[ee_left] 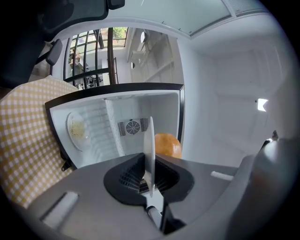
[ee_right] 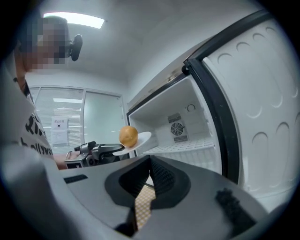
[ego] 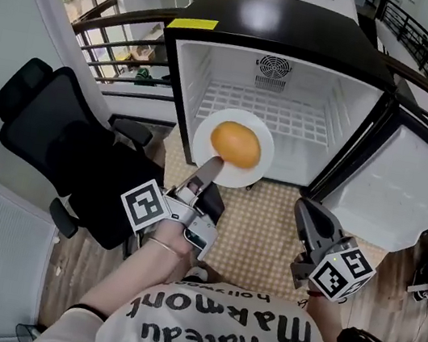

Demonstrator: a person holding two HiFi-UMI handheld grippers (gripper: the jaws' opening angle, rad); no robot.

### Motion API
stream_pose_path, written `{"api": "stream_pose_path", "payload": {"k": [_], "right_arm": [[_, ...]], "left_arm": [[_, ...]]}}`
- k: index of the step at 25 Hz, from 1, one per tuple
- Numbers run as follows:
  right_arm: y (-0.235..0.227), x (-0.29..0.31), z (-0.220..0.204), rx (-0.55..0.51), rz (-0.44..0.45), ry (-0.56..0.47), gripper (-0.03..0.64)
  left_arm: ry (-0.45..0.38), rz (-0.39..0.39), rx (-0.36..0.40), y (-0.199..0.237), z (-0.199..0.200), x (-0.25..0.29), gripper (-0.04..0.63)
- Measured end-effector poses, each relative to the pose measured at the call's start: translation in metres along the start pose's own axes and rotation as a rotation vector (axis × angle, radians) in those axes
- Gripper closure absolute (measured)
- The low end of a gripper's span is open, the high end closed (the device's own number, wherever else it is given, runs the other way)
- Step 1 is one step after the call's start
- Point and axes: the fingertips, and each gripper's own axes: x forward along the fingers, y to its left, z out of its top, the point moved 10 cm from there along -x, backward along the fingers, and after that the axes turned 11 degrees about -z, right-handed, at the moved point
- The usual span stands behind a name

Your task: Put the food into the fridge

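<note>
Head view looks down on a small black fridge with a white inside (ego: 257, 18), which stands with its door (ego: 408, 188) swung wide to the right. Inside it I see a white wire shelf (ego: 289, 118) and a round fan grille (ego: 272, 68) on the back wall. The left gripper (ego: 208, 167) holds a round white plate (ego: 237, 180) by its near rim, and on this plate lies one round orange-yellow piece of food (ego: 236, 145). The plate is in the air, level, just before the open front of the fridge. If its far rim already passes the opening, I cannot tell.

Left gripper view shows the plate from its edge, as a thin white line standing between the two black jaws. The jaws are pressed on the rim from both sides, so this gripper pinches the plate. The orange-yellow food appears just to the right of the plate, with the fridge behind it.

Right gripper view shows the right gripper (ee_right: 149, 158) with its jaws pressed together at the tips and nothing between them. In the head view this gripper is low on the right, near the door and well apart from the plate.

A yellow and white checked mat (ego: 261, 232) covers the floor before the fridge. A black office chair (ego: 49, 129) stands at the left, beside the person's left arm.
</note>
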Motion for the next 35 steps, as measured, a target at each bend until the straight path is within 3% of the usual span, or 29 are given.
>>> {"api": "stream_pose_path", "payload": {"k": [6, 14, 24, 35], "right_arm": [[0.009, 0.031, 0.007, 0.012, -0.055, -0.011, 0.601], [0.007, 0.05, 0.006, 0.018, -0.133, 0.013, 0.601], [0.006, 0.054, 0.006, 0.019, -0.193, 0.045, 0.601], [0.004, 0.057, 0.011, 0.012, -0.219, 0.075, 0.601]], "left_arm": [[0.028, 0.02, -0.045, 0.022, 0.036, 0.023, 0.584], [0.04, 0.073, -0.117, 0.061, 0.057, 0.045, 0.584], [-0.043, 0.119, -0.095, 0.08, 0.072, 0.053, 0.584], [-0.041, 0.159, -0.094, 0.094, 0.075, 0.066, 0.584]]}}
